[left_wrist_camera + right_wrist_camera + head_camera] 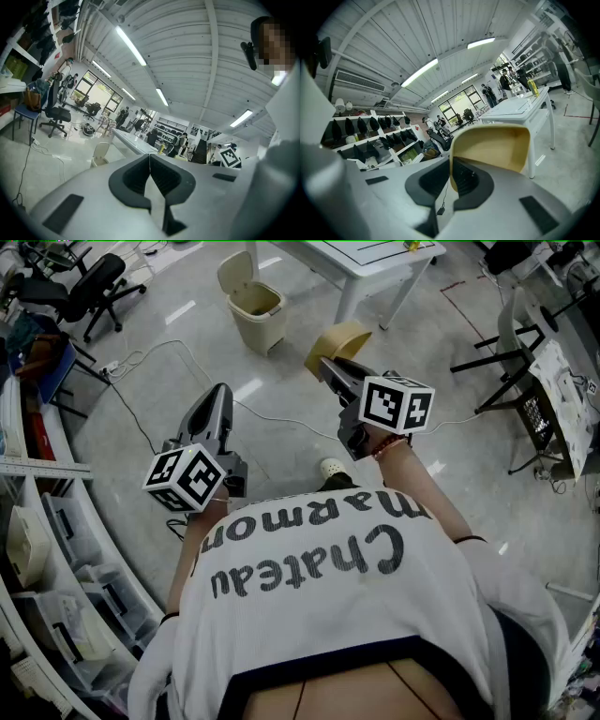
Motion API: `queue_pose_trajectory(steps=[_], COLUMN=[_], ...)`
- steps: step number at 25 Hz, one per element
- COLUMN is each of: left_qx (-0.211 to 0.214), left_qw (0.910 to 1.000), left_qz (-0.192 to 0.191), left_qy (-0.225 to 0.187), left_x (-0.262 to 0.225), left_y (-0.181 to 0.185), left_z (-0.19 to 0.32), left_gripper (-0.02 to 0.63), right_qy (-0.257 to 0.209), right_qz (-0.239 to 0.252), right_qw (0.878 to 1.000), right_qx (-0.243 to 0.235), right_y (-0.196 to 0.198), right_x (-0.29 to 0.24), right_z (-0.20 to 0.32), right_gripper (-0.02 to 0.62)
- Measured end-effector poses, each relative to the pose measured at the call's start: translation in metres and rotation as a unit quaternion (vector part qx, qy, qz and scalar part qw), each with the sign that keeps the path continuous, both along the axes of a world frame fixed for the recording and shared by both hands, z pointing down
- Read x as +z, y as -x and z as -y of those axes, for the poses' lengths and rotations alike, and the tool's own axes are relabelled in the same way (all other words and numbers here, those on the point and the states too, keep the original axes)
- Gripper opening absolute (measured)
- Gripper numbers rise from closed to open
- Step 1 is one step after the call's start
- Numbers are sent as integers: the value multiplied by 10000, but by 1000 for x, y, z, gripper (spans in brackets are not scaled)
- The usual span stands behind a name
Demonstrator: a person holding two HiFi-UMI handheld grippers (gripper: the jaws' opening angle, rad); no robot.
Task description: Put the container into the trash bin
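Carrying step. Right gripper is clamped on the tan container by its rim, held off the floor. Left gripper is closed on nothing. Trash bin stands ahead, lid up. Next move, likely: bring the container over the opening, then let go.

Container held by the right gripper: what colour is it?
The container is plain tan-beige, shown best in the right gripper view.
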State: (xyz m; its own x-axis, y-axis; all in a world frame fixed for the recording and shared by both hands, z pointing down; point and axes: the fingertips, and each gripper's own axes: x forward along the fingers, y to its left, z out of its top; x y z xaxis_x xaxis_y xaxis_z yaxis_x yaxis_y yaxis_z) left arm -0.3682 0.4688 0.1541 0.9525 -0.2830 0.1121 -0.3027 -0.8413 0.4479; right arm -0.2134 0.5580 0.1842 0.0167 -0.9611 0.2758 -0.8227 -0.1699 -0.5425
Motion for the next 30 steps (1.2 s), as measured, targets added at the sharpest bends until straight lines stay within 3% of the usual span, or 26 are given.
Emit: queue_pose_trajectory(steps=[12, 18, 24, 30], left_qx=[-130, -214, -443, -752], left_qw=[9999, 9992, 9978, 9951], left_qz=[33, 212, 324, 421], left_qy=[41, 267, 369, 480], left_x=[4, 26, 40, 48], left_y=[2, -3, -36, -99], left_z=[8, 21, 58, 108], left_gripper=[25, 25, 25, 25], right_qy=[58, 146, 397, 424], right_qz=[8, 44, 78, 71], right_qw=[10000, 9999, 9991, 9977], right_qx=[-46, -4, -144, -531], right_y=[-2, -13, -50, -112], right_x=[4, 18, 40, 41], right_z=[7, 14, 49, 104], right_gripper=[38, 38, 38, 38])
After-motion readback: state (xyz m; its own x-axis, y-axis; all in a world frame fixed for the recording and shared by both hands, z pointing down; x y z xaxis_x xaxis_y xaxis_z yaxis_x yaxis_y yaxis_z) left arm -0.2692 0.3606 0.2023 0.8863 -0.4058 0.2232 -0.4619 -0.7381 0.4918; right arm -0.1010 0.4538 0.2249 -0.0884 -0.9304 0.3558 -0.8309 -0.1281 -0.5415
